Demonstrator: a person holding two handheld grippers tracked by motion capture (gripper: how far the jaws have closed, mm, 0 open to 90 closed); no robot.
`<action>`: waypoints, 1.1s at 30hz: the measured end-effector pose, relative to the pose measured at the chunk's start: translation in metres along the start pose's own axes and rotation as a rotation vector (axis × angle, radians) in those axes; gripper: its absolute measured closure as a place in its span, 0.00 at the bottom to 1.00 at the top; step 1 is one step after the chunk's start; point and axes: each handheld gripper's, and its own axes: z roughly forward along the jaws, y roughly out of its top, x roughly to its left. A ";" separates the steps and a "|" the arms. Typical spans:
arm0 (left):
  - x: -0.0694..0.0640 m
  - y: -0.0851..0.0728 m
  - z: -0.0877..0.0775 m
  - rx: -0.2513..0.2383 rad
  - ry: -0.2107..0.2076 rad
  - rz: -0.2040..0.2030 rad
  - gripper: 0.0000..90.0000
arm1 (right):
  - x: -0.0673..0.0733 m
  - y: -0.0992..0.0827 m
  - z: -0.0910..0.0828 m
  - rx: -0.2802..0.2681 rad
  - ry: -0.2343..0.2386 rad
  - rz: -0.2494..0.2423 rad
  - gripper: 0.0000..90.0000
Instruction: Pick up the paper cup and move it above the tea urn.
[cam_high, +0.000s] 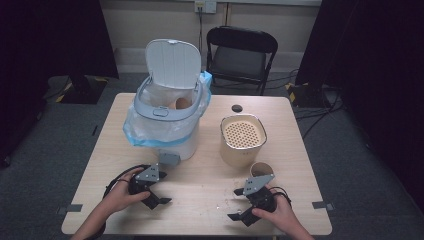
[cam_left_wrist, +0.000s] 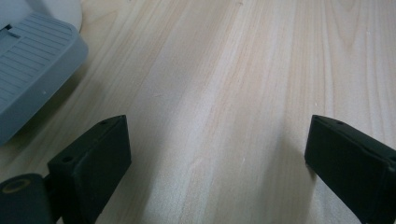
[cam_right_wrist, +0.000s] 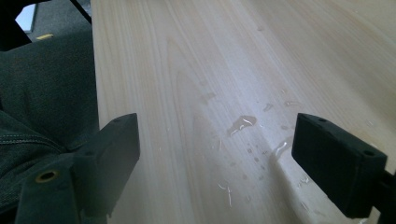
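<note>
Cup (cam_high: 261, 170) just beyond right gripper (cam_high: 239, 204)

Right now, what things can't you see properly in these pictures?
- Inside the bin: in the high view its rim and blue bag hide all but something brown, too small to name.
- Brown cup: the right gripper covers its lower part.
- Pedal: cut off by the left gripper view's edge.
- Small dark round thing: too small to name.

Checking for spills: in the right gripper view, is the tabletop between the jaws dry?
No, clear liquid droplets lie on the wooden table between the jaws.
</note>
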 end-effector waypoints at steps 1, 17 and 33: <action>0.000 0.000 0.000 0.002 0.000 0.000 0.07 | 0.000 -0.001 -0.001 -0.002 -0.001 0.001 0.17; 0.000 0.000 0.001 0.001 -0.007 0.012 0.05 | 0.000 -0.013 -0.016 -0.008 0.000 0.014 0.17; -0.001 0.001 0.002 0.017 -0.021 0.023 0.00 | -0.001 -0.034 -0.036 -0.039 -0.027 0.066 0.17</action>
